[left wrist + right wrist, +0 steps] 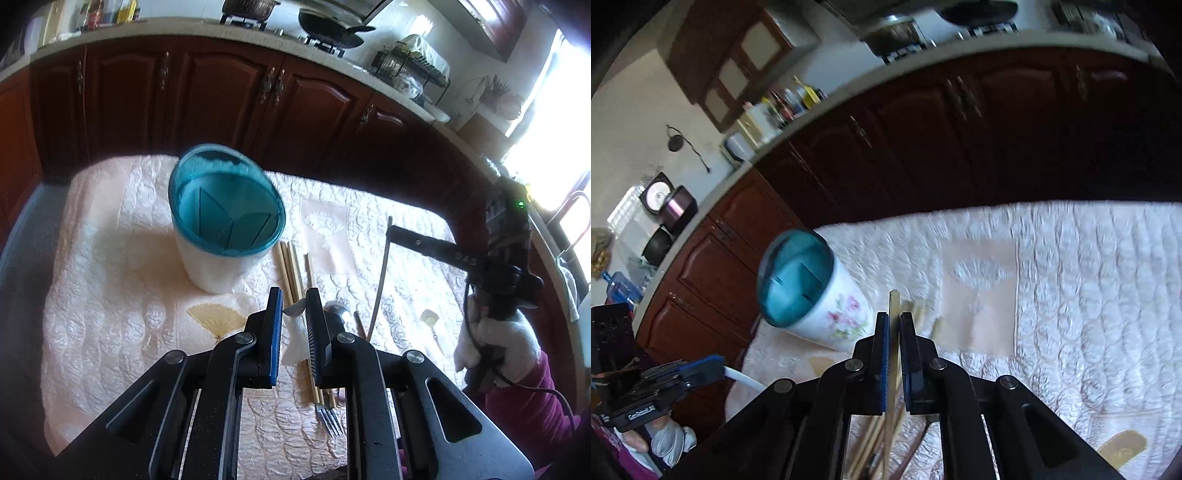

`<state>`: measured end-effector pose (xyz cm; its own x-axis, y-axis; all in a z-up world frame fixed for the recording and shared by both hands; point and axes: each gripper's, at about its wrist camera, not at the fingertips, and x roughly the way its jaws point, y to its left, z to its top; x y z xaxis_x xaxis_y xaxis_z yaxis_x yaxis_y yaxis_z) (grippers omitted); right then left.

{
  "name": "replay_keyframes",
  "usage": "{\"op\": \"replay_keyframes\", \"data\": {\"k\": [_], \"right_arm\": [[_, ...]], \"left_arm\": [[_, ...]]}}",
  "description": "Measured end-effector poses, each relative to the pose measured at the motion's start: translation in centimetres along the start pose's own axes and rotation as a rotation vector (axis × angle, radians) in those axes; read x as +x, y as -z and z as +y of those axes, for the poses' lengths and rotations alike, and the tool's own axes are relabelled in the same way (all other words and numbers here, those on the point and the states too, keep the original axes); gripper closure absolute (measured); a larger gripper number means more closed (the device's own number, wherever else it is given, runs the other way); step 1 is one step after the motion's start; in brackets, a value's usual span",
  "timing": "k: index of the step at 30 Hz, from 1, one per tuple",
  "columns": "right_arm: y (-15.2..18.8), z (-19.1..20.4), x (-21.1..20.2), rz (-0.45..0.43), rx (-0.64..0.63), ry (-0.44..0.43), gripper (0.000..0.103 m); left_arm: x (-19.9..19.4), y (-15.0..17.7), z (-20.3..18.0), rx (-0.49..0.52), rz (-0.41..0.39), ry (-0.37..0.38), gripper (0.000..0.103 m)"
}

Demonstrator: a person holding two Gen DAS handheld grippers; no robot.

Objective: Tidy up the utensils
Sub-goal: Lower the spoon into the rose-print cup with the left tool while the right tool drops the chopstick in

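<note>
Utensil holder (221, 236), white with a teal divided insert, stands upright at centre-left of the quilted desk (110, 295); compartments look empty. Chopsticks (290, 266) lie just right of it. Left gripper (294, 332): fingers clenched on a white spoon handle (295, 339). Right gripper (894, 354): fingers clamp one chopstick (894, 306), lifted off the desk.
</note>
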<state>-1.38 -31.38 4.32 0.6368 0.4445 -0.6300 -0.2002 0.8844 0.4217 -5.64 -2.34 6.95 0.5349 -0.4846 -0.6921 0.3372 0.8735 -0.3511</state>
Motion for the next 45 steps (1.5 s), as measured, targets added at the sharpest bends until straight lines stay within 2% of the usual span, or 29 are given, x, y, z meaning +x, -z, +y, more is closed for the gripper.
{"op": "replay_keyframes", "data": {"k": [4,11,15,20,24,29,31,40,45], "right_arm": [[-1.3,1.4,-3.5,-0.059,-0.04,-0.022,0.098],[-5.0,4.8,-6.4,-0.144,-0.108,-0.074,0.098],[-7.7,7.1,-7.8,-0.193,-0.156,-0.086,0.098],[-10.8,10.1,-8.4,-0.251,-0.211,-0.075,0.098],[-12.6,11.2,-6.4,-0.269,-0.231,-0.028,0.098],[-13.3,11.3,-2.3,-0.236,-0.245,0.018,0.098],[-13.3,11.0,-0.6,-0.207,-0.244,0.02,0.098],[-12.3,9.8,4.3,-0.113,-0.232,0.009,0.098],[-11.6,9.9,6.0,-0.077,-0.239,-0.001,0.098]], "left_arm": [[-1.8,-0.8,0.0,-0.003,-0.029,0.012,0.092],[-5.5,-4.4,1.0,-0.008,-0.139,-0.032,0.092],[-6.9,-7.1,1.7,0.002,-0.202,-0.104,0.092],[-5.5,-9.7,3.0,0.011,-0.236,-0.215,0.092],[-2.5,-10.6,3.6,0.035,-0.198,-0.288,0.091],[0.9,-10.4,4.9,0.026,-0.137,-0.32,0.092],[1.3,-10.6,4.8,0.043,-0.146,-0.357,0.093],[1.8,-11.3,4.9,0.022,-0.113,-0.335,0.096],[1.5,-10.2,4.8,0.013,-0.094,-0.377,0.097]]}}
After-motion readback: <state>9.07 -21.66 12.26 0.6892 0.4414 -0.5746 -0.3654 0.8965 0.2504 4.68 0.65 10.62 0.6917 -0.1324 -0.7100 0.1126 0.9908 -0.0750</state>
